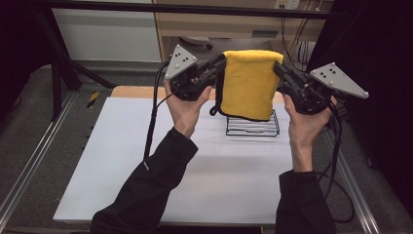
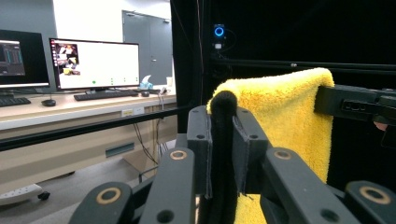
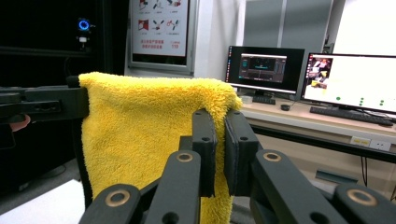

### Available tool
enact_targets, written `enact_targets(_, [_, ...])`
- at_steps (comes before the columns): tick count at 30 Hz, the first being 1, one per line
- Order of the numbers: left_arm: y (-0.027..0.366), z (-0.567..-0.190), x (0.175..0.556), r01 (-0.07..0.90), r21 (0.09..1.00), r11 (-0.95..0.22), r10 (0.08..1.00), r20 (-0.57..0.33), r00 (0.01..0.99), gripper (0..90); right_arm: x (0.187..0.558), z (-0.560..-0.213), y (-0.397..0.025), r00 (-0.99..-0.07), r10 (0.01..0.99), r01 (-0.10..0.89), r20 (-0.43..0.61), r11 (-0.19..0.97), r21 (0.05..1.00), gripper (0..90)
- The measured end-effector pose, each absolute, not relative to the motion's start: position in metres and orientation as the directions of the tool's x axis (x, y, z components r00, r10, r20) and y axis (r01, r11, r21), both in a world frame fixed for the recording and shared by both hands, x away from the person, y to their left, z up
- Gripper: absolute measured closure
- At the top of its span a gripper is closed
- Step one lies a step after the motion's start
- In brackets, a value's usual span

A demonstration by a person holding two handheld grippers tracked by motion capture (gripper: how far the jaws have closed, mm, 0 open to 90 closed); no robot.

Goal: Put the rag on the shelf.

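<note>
Above the wire rack (image 1: 253,127), yellow towel (image 1: 247,84) hangs stretched between left gripper (image 1: 215,66) and right gripper (image 1: 282,73), both clamped on its top corners.

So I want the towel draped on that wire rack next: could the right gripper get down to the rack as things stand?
Probably yes: the wire rack sits just below the right gripper, with open air between, though its jaws are shut on the yellow towel.

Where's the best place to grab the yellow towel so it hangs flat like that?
At its two top corners, one from each side. The left gripper and right gripper pinch them now, so the yellow towel hangs straight above the wire rack.
</note>
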State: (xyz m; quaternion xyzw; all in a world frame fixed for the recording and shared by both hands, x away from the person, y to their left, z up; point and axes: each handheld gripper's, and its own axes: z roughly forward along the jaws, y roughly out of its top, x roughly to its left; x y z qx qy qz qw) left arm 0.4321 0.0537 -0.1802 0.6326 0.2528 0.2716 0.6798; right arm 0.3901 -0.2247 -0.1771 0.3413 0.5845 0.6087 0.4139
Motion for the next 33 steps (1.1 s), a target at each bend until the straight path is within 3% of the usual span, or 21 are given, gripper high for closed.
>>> enact_targets(33, [0.039, -0.131, 0.466, -0.089, 0.994, 0.068, 0.709, 0.015, 0.705, 78.6, 0.429, -0.133, -0.234, -0.388, 0.919, -0.170, -0.074, 0.008, 0.985, 84.4])
